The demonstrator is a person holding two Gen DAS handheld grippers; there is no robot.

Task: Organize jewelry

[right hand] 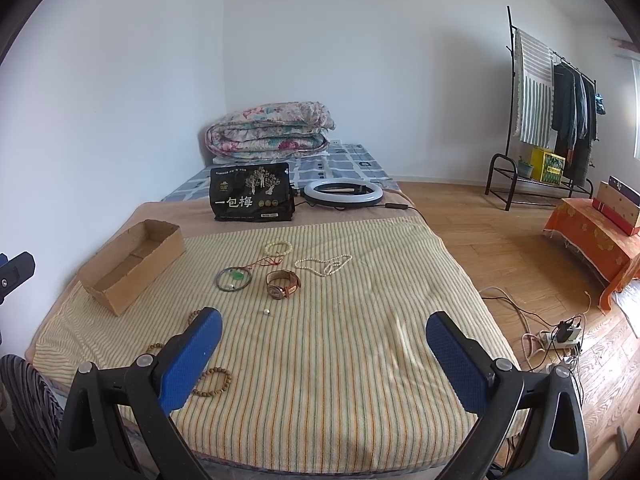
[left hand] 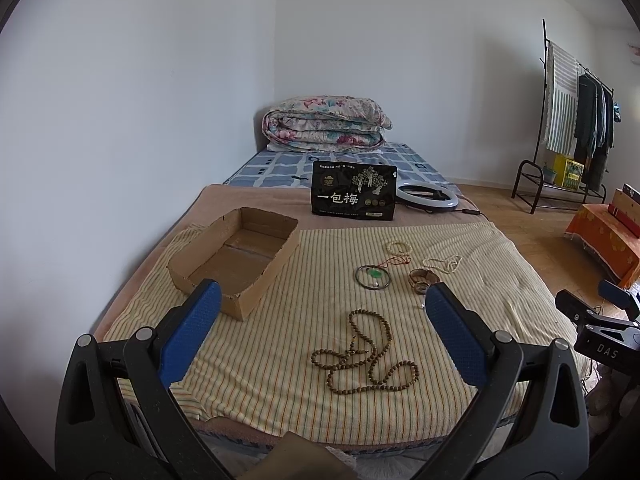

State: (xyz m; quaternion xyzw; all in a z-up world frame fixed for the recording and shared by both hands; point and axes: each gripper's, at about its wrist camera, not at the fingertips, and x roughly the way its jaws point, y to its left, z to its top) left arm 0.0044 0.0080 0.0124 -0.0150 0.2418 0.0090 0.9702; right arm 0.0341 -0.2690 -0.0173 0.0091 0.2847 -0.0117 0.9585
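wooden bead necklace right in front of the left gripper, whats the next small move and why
Probably lower the left gripper straight onto the wooden bead necklace and close on a bunched part of it. Both grippers are open and empty, this strand lies nearest between the left fingers, and the cardboard box sits empty just to the left, a short carry away. The right gripper has nothing as close.

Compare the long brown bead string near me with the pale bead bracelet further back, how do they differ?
The brown bead string is dark wood-coloured; the pale bead bracelet is cream. The brown bead string is far longer and lies in tangled overlapping loops, while the pale bead bracelet forms one small neat ring. The string lies nearest the grippers; the bracelet sits further back, near the black pouch. Both are beaded and lie loose on the striped towel, outside the cardboard box.
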